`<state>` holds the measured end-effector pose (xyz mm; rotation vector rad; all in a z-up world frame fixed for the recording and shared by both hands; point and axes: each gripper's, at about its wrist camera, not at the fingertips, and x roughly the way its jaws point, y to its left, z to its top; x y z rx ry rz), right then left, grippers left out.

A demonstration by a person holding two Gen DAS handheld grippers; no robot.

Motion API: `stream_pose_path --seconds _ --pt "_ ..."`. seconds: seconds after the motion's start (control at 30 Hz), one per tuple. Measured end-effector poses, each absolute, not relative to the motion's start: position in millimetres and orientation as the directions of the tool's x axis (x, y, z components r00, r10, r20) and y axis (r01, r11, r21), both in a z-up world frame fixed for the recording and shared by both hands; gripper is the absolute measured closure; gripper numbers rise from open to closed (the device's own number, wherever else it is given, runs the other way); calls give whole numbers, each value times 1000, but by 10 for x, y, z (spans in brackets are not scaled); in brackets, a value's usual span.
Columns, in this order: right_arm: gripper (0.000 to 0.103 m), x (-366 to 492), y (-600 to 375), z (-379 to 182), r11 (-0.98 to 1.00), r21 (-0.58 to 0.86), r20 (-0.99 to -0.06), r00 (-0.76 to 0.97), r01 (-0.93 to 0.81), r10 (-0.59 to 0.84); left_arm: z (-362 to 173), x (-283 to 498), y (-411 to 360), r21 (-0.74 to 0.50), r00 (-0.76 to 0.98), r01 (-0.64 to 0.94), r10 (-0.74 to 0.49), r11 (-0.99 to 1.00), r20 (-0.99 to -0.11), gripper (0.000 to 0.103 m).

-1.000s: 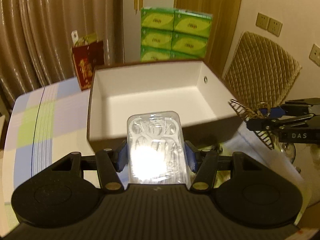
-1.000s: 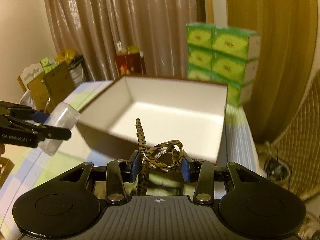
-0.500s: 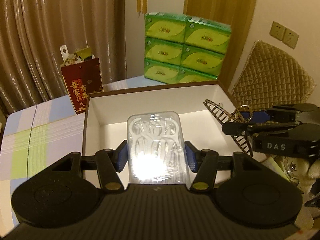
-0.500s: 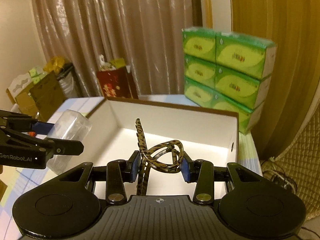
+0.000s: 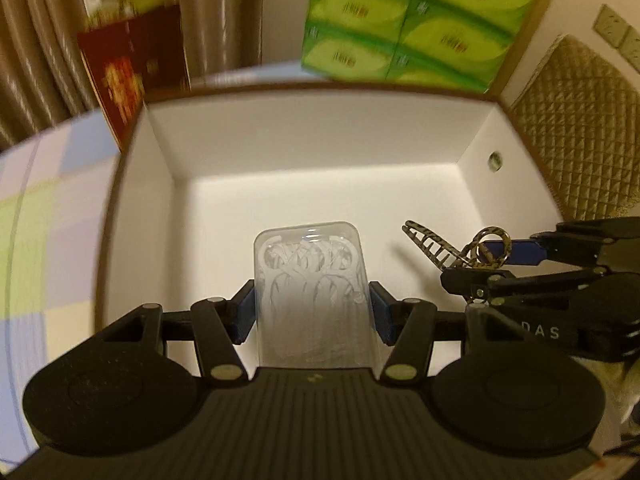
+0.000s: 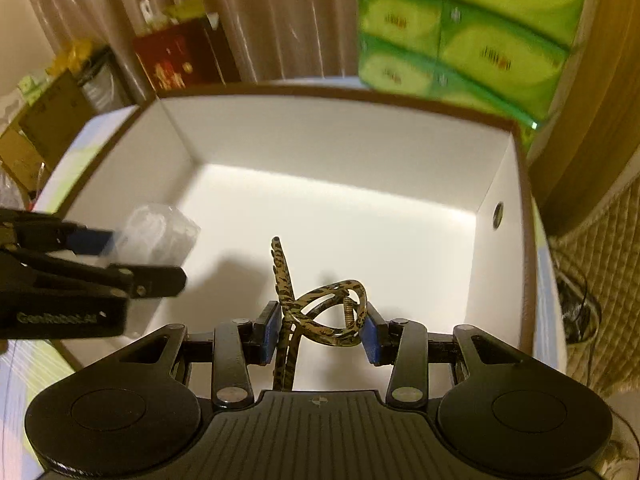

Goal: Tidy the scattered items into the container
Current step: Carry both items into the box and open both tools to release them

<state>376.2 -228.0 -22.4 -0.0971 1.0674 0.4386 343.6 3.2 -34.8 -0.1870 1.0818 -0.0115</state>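
left gripper (image 5: 311, 309): you've got it clamped on the clear plastic case (image 5: 310, 280), blue pads pressed on both of its long sides. From the right wrist camera the same gripper (image 6: 120, 254) comes in from the left with the case (image 6: 156, 232) sticking out past its tips.

clear plastic case: full of little white bits, look like floss picks but it's too blurry to swear to it. It hangs over the inside of the box, left half; can't tell how far off the floor it is.

right gripper (image 6: 320, 326): closed on a leopard-print hair claw clip (image 6: 320, 312), pads squeezing the looped handle end, toothed prong poking up. In the left wrist view it (image 5: 516, 264) reaches in from the right with the clip (image 5: 452, 250) at its tip.

hair claw clip: held over the box's right half, not touching the floor as far as I can see.

box (image 5: 320, 136): white inside, brown rim (image 6: 332, 90), small round hole in the right wall. Floor looks bare.

behind the box: stack of green tissue packs (image 5: 408, 24), a dark red gift bag (image 5: 136, 68), beige curtains (image 6: 256, 16).

table: you're on a pastel checked cloth (image 5: 36, 208).
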Motion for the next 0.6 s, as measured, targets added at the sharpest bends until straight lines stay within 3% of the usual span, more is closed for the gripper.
stream_pose_path --seconds 0.13,0.47,0.6 --pt "64 3833 -2289 -312 918 151 -891 351 -368 287 -509 3514 33 -198 422 -119 -131 973 -897 50" --pt "63 3831 -2254 -304 915 121 -906 334 -384 260 -695 3593 -18 -142 343 -143 -86 979 -935 49" --pt "47 3808 -2261 -307 914 104 -907 341 -392 249 -652 3564 -26 -122 349 -123 -72 985 -934 41"
